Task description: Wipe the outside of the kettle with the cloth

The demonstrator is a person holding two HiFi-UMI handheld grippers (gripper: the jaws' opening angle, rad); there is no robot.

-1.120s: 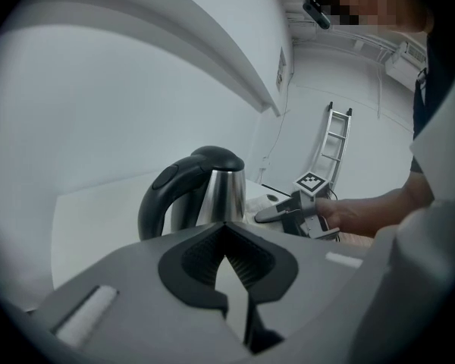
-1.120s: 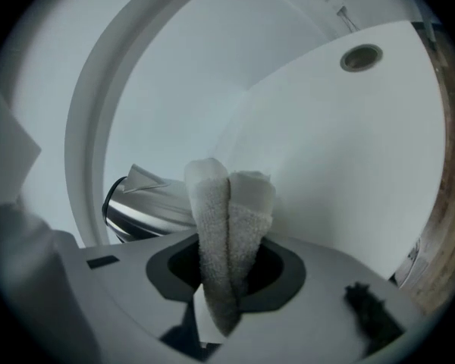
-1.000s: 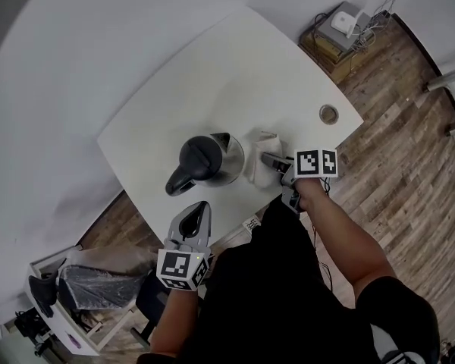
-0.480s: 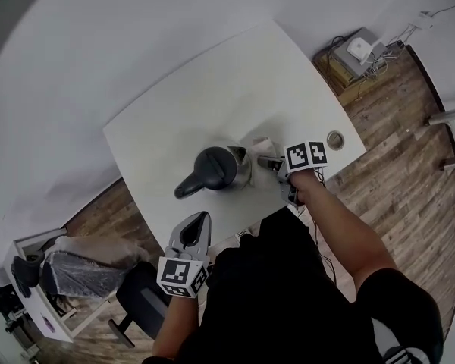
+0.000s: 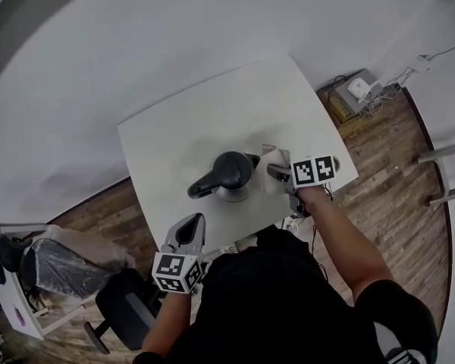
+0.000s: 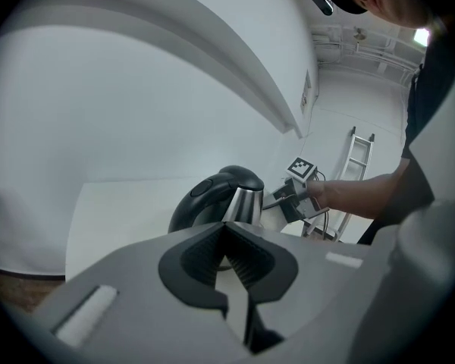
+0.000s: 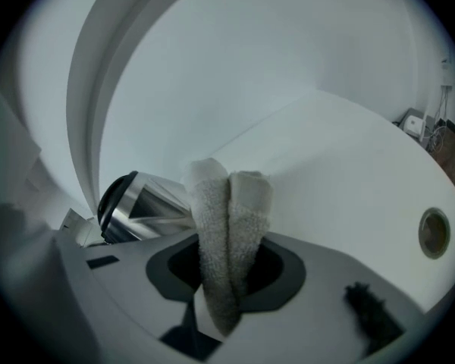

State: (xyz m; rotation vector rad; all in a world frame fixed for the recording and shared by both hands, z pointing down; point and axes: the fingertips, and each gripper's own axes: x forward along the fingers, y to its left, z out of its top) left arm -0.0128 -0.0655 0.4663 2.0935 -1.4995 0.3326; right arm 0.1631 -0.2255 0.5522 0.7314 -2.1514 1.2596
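Kettle (image 5: 229, 174): stood on the white table (image 5: 212, 120)
Cloth (image 7: 227, 203): folded, clamped by the right gripper (image 7: 226, 275), just beside the kettle's steel wall
Left gripper (image 6: 229, 237): jaws closed on nothing

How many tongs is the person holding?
2. The left tongs hang shut and empty over the near edge of the table, apart from the kettle. The right tongs are beside the kettle, clamped on the cloth. None seem hidden.
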